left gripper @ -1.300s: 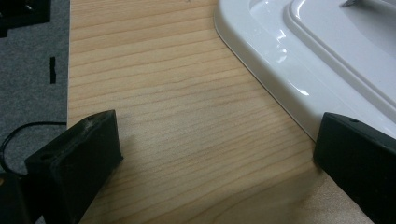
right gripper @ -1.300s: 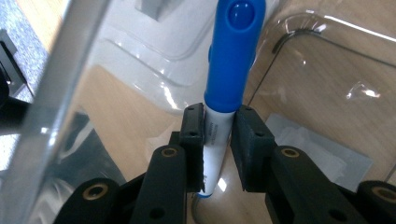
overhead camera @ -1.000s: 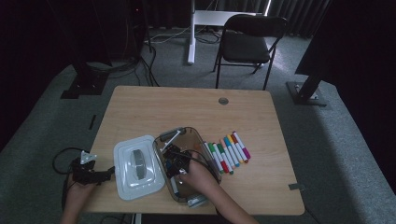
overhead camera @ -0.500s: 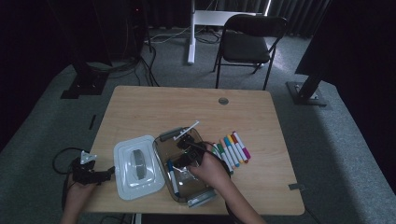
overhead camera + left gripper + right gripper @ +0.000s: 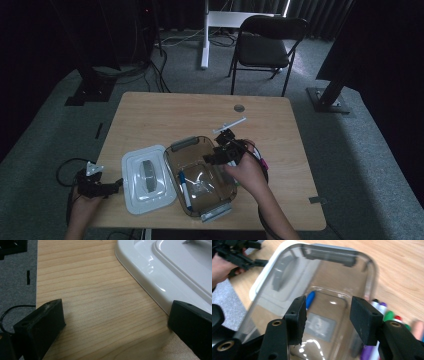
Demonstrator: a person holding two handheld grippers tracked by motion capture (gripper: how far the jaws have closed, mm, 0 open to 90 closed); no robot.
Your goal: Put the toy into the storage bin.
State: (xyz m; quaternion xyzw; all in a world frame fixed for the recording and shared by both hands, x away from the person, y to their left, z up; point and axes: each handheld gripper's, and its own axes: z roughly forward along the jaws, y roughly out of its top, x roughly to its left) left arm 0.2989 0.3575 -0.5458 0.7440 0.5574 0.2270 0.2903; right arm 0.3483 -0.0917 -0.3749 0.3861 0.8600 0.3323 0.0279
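On my worktop the lid lies left of the container; one marker lies inside, more markers right of it.

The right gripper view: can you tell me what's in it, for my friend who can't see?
The right gripper hangs with open, empty jaws above a clear plastic box with a blue marker lying inside. A white lid lies beside the box on the wooden table, and more markers lie on the other side.
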